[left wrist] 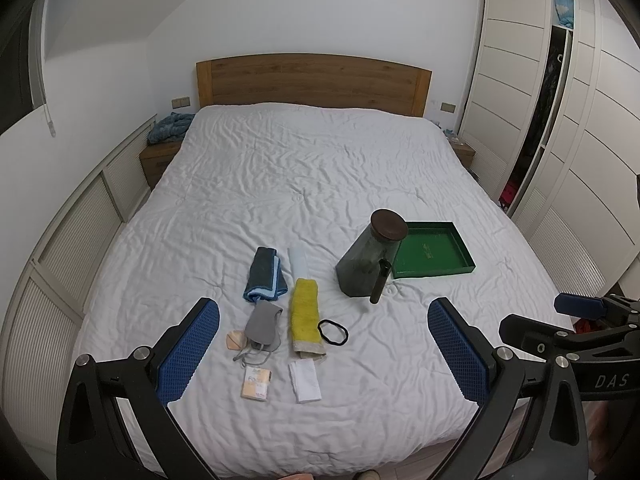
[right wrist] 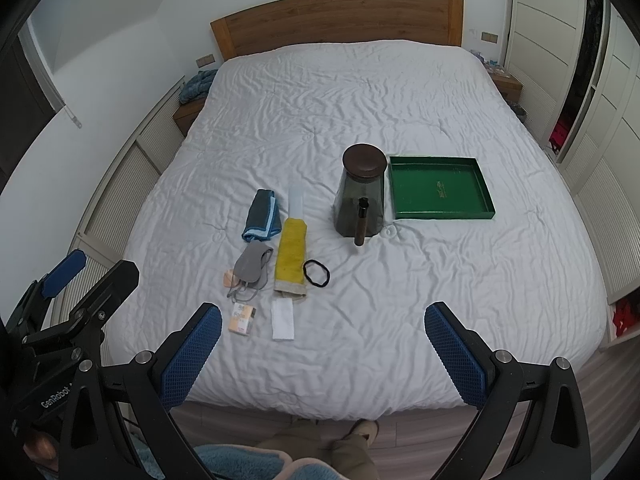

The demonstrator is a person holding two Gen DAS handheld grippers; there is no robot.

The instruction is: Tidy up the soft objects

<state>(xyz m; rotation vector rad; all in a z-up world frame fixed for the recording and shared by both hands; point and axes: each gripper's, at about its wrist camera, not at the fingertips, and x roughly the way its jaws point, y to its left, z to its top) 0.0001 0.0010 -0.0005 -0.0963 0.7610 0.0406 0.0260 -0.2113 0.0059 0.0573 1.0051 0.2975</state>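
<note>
Now I hold both grippers above the foot of the bed (left wrist: 320,168), and both have the jaws wide apart with nothing between them. My left gripper (left wrist: 323,350) looks down at the small things, and my right gripper (right wrist: 323,354) is more to the side of the green tray (right wrist: 440,190).

On the white cover, the soft things lie in a loose group. From the yellow towel (left wrist: 304,312), the folded blue cloth (left wrist: 265,276) is at about 10 o'clock, the grey mask (left wrist: 262,322) is at 9 o'clock and just beside it, and the black hair tie (left wrist: 333,332) is at 3 o'clock, close to its lower part. A pale long packet (left wrist: 299,261) continues from the towel at 12 o'clock. At 6 o'clock lies a white folded tissue (left wrist: 306,381), and at about 7 o'clock a small orange pack (left wrist: 256,385). A small peach pad (left wrist: 236,340) touches the mask at its 9 o'clock side.

The dark glass jar (right wrist: 360,200) with a brown lid stands at 9 o'clock from the tray, just beside its rim.
</note>
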